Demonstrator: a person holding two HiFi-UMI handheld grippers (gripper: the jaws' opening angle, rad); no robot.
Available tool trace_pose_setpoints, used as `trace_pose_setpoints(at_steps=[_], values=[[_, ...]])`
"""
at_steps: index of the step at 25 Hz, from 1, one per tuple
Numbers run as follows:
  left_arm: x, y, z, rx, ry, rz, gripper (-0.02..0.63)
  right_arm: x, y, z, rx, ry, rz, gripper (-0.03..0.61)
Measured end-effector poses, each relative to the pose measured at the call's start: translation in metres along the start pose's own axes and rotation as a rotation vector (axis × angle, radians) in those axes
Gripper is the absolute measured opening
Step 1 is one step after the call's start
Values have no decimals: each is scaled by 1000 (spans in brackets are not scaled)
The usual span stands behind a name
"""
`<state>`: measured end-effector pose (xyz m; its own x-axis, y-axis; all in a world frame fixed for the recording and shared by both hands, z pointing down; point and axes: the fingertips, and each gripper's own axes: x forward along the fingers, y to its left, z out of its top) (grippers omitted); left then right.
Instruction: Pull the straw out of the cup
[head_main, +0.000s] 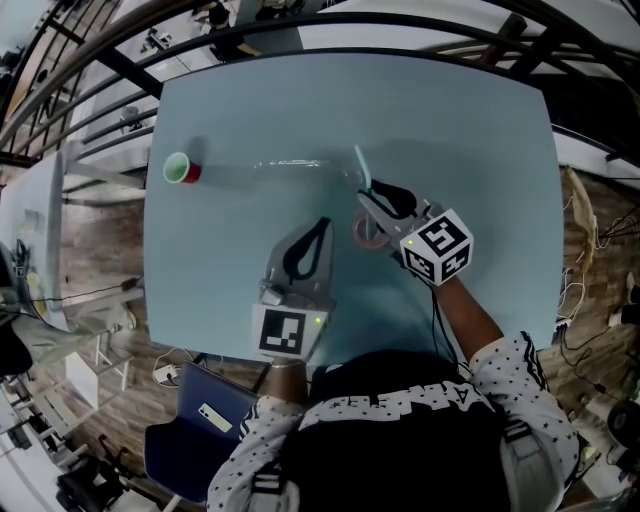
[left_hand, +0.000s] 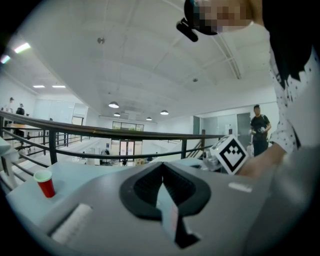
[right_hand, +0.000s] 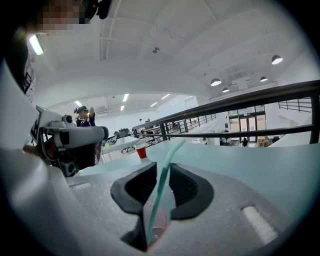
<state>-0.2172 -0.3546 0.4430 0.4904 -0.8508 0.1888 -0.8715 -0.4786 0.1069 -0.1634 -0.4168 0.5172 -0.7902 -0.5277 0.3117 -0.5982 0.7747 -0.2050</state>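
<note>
A teal straw (head_main: 361, 166) stands tilted in a clear cup with a reddish rim (head_main: 366, 234) near the middle of the pale blue table (head_main: 460, 140). My right gripper (head_main: 372, 190) reaches over that cup. In the right gripper view the straw (right_hand: 163, 175) runs up between the jaws, with a gap showing on either side, so the right gripper (right_hand: 162, 167) is open around it. The cup (right_hand: 156, 226) sits just below the jaws. My left gripper (head_main: 322, 224) rests to the left of the cup, shut on nothing; its tips meet in the left gripper view (left_hand: 162, 166).
A red cup (head_main: 181, 169) stands alone at the table's far left, also seen as the red cup (left_hand: 45, 183) and the red cup (right_hand: 142, 151). A black railing (head_main: 90, 60) runs beyond the far edge. A blue chair (head_main: 195, 425) is beside the person's left side.
</note>
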Motion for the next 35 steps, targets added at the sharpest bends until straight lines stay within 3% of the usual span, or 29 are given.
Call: trace_pose_setpoints(at_steps=[1,7,35], values=[[0,-1,0,0,-1,0,-11,-1,0,0,-3,-2,-5,56],[-3,0,5,-3,-6,5,-11,-2,1,4,-1,-3,-9,29],[-15,-17,19,10,-26,-8,-11,-31,20,39,-31,-91,5,23]])
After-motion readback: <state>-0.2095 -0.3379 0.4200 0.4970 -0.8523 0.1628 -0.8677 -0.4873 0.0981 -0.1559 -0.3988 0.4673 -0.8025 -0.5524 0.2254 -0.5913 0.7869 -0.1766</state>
